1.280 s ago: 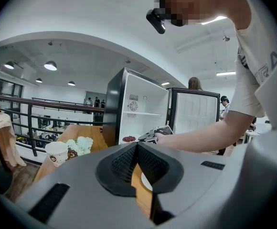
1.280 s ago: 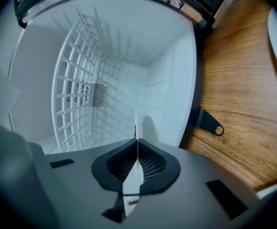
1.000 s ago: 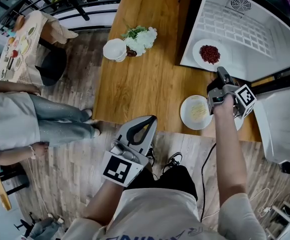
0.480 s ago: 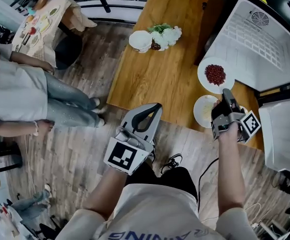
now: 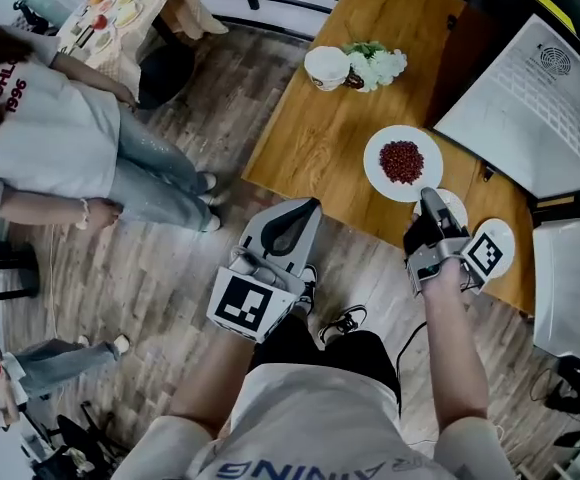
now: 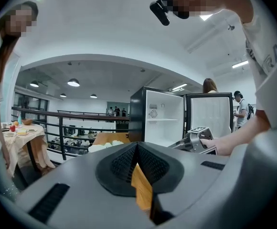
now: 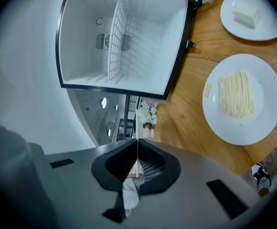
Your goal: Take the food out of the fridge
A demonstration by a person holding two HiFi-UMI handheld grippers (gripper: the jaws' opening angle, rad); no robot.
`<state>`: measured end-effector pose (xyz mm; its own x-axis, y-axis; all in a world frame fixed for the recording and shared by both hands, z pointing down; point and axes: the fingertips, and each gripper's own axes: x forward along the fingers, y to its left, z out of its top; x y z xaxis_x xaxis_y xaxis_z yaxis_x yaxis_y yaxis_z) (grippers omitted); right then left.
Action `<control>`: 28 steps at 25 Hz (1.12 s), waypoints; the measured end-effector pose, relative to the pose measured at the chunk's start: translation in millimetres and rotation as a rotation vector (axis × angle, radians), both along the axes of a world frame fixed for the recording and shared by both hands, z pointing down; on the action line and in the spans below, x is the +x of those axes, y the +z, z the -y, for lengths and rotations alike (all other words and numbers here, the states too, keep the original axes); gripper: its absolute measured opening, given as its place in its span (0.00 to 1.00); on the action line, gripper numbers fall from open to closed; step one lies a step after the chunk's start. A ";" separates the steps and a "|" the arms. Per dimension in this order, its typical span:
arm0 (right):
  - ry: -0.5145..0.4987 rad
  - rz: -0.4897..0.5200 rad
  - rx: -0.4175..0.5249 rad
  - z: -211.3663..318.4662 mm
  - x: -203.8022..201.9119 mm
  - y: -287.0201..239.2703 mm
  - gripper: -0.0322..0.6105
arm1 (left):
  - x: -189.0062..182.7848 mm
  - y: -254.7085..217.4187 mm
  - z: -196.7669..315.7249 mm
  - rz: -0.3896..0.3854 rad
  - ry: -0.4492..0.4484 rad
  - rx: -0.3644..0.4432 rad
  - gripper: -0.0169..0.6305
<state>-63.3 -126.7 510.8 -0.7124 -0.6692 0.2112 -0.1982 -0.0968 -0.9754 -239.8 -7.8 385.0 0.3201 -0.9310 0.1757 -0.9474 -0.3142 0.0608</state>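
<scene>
Food (image 5: pixel 401 161) out on the worktop (image 5: pixel 315 138), taken from my tools outward. My right tool (image 5: pixel 429 198) has its jaws pressed together on nothing and hangs by the near side of the noodle plate (image 7: pixel 268 106). My left tool (image 5: pixel 301 217) is likewise closed and empty, held off the worktop's near edge above the plank floor (image 5: pixel 160 268).

Around the right tool lie three white plates — noodles nearest, a plate of red pieces (image 5: pixel 374 168) toward the middle of the wood, and a plate with a pale block (image 7: pixel 262 30) closest to the fridge (image 7: pixel 81 42). The fridge stands open and shows only a wire shelf (image 7: pixel 115 37) inside, so by my reckoning the task is done or nearly so.

Should any plate need shifting, I judge it stiff, glazed and slippery, and breakable if dropped. It is best pinched at the bare rim and kept level — the noodles would slide and the red pieces would roll.

Farther out are a white bowl (image 5: pixel 326 66) beside a posy of flowers (image 5: pixel 375 65), and a person in jeans (image 5: pixel 60 138) standing by on the floor.
</scene>
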 end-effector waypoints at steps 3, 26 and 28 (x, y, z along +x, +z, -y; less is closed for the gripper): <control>-0.056 0.010 -0.009 -10.6 -23.0 5.3 0.09 | -7.4 2.7 -8.9 0.002 -0.026 -0.005 0.04; -0.104 -0.077 -0.119 -36.2 -50.4 83.0 0.09 | -15.6 34.1 -15.8 -0.013 -0.041 -0.078 0.04; -0.103 -0.083 -0.125 -36.9 -49.1 87.4 0.09 | -14.2 35.8 -14.4 -0.012 -0.038 -0.080 0.04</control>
<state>-112.4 -89.8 598.2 -0.7525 -0.5583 0.3493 -0.2929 -0.1913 -0.9368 -254.0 6.5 420.8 0.2874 -0.9255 0.2465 -0.9576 -0.2718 0.0961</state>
